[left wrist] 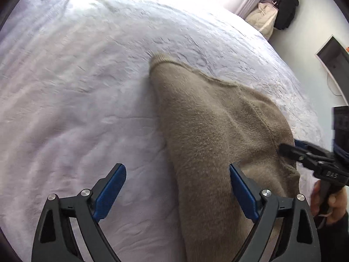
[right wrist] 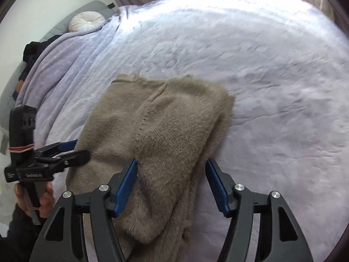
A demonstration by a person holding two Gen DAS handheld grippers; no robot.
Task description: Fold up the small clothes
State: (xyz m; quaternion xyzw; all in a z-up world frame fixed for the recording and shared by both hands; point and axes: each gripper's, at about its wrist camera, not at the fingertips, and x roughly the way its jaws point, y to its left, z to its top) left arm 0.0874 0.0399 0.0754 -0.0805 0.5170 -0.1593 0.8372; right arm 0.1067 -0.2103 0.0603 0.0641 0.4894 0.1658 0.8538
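Observation:
A fuzzy tan knit garment (left wrist: 209, 131) lies partly folded on the lavender bedspread (left wrist: 76, 87). My left gripper (left wrist: 177, 172) is open wide just above it; the garment's left edge runs between the blue pads, which do not press on it. In the right wrist view the same garment (right wrist: 165, 126) shows a folded flap on top. My right gripper (right wrist: 171, 168) is open over the garment's near right part, with fabric between the pads but not squeezed. Each gripper also appears in the other's view: the right gripper (left wrist: 290, 149) over the garment's right edge, the left gripper (right wrist: 76, 150) at its left side.
The bedspread (right wrist: 272, 87) stretches wide around the garment. A round white cushion (right wrist: 87, 21) and dark clothes (right wrist: 32, 50) lie at the head of the bed. A black bag (left wrist: 285, 6) and a beige jacket (left wrist: 264, 19) sit by the wall. A person's hand (right wrist: 43, 200) holds the left gripper's handle.

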